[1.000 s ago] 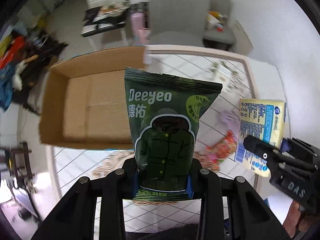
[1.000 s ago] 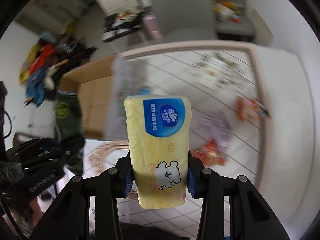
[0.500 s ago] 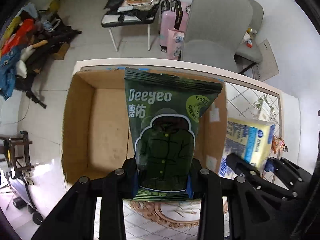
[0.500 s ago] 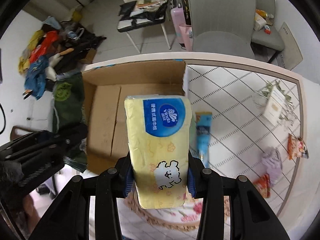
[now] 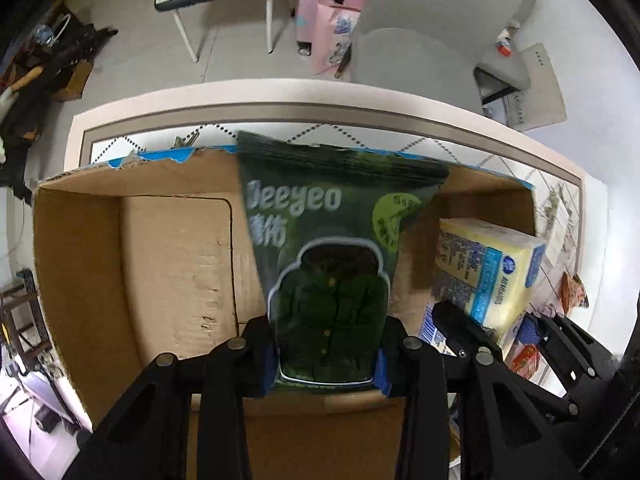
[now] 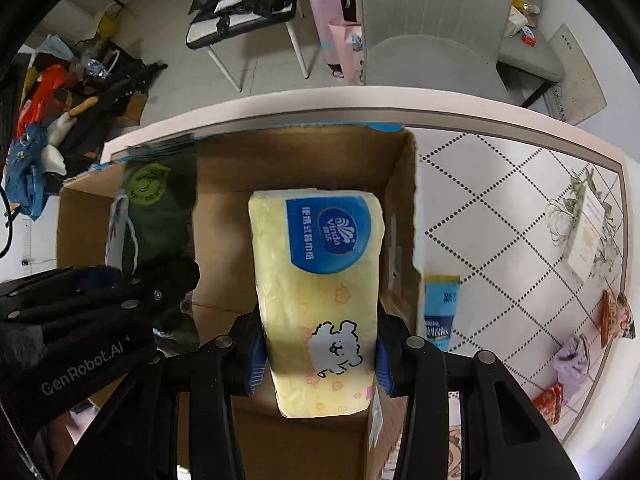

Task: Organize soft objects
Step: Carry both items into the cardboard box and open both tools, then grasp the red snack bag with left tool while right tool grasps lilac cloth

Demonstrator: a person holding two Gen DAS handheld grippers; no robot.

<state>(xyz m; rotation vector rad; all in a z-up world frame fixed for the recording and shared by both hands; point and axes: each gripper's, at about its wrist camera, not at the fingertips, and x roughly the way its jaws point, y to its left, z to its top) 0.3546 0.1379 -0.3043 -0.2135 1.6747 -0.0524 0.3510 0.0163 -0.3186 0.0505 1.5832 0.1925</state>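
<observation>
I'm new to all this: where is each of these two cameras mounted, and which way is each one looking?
Left wrist view: sits on the left gripper, looking steeply down along its fingers at the green packet it clamps over the cardboard box; the right gripper shows at the right.
Right wrist view: sits on the right gripper, looking straight down at the yellow tissue pack it clamps; the left gripper shows at the left.
Shared: box, both packs, tiled table, grey chair.

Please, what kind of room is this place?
Probably a lived-in room at home: a tiled table with a cardboard box on it, a grey chair, and a pink suitcase on the floor.
</observation>
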